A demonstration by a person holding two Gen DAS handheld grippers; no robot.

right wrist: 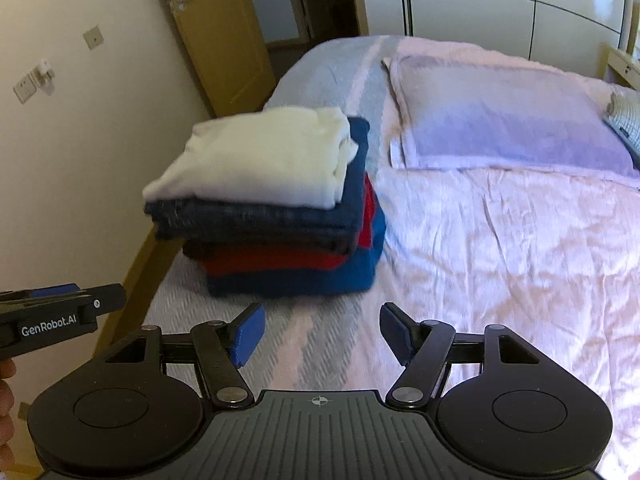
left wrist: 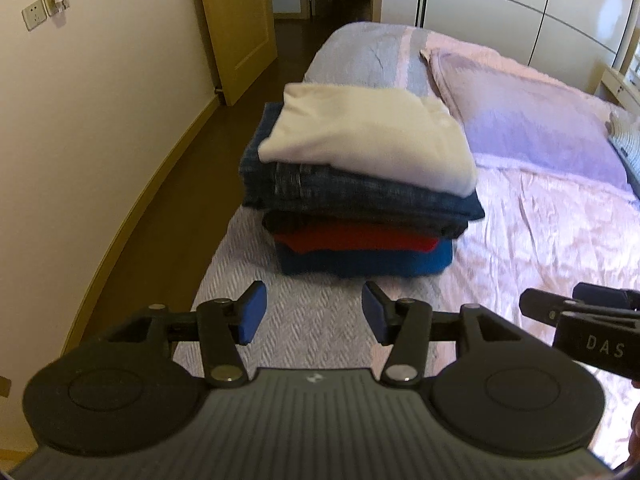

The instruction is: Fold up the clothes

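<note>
Cream top [left wrist: 368, 136]: 1 | folded garments in stack [left wrist: 360, 208]: 5 | pillow [left wrist: 532, 120]: 1

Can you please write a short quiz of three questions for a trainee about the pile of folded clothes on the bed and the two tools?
1. True or false: the cream garment lies on top of the pile of folded clothes.
2. Which garment is at the bottom of the pile? A) red B) bright blue C) cream
3. Is anything held between the pads of the left tool or the right tool?

Key:
1. True.
2. B, the bright blue garment, under the red garment.
3. No. Both tools are open and empty, short of the pile, over the bed.
</note>
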